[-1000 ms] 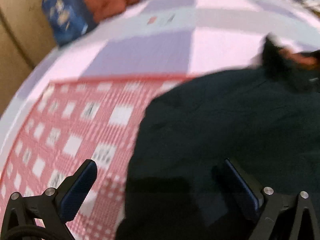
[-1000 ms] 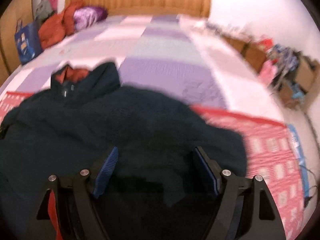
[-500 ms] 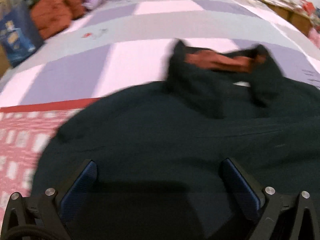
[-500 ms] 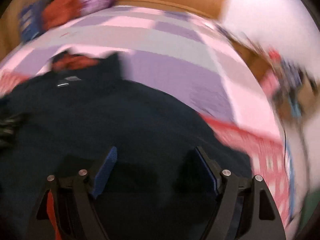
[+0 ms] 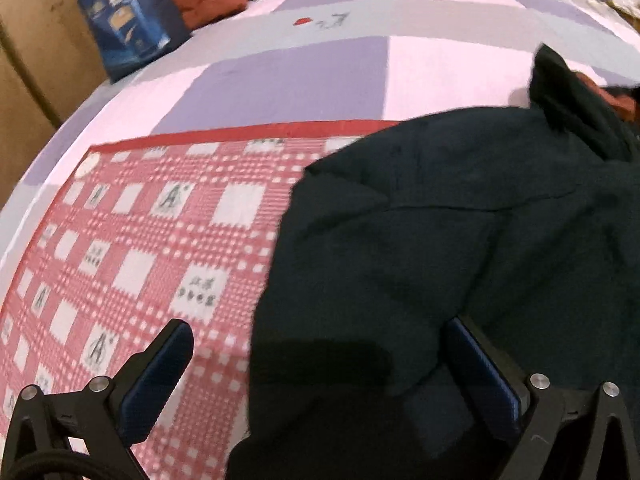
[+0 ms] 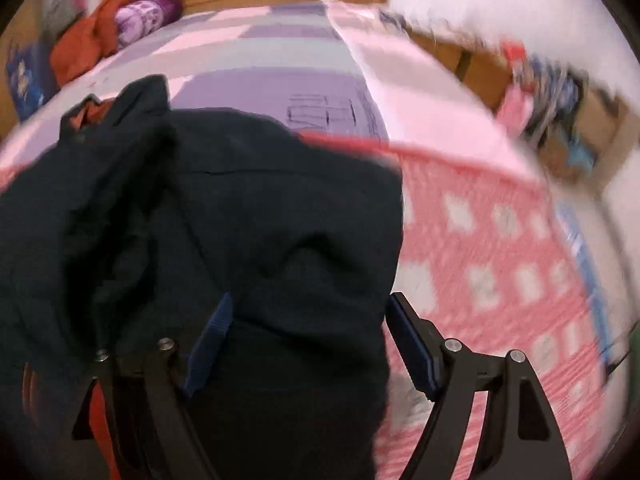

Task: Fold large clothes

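Lying under both open claws (image 5: 320, 364) (image 6: 308, 344), dark jacket (image 5: 460, 240) (image 6: 240, 220).

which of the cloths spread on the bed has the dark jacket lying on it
The red-and-white checked cloth; the dark jacket covers part of it. The pink and purple patchwork quilt lies beyond, mostly bare.

The left gripper (image 5: 320, 364) and the right gripper (image 6: 308, 344) both point steeply downward, each with its blue-padded jaws spread wide apart and clamping nothing.
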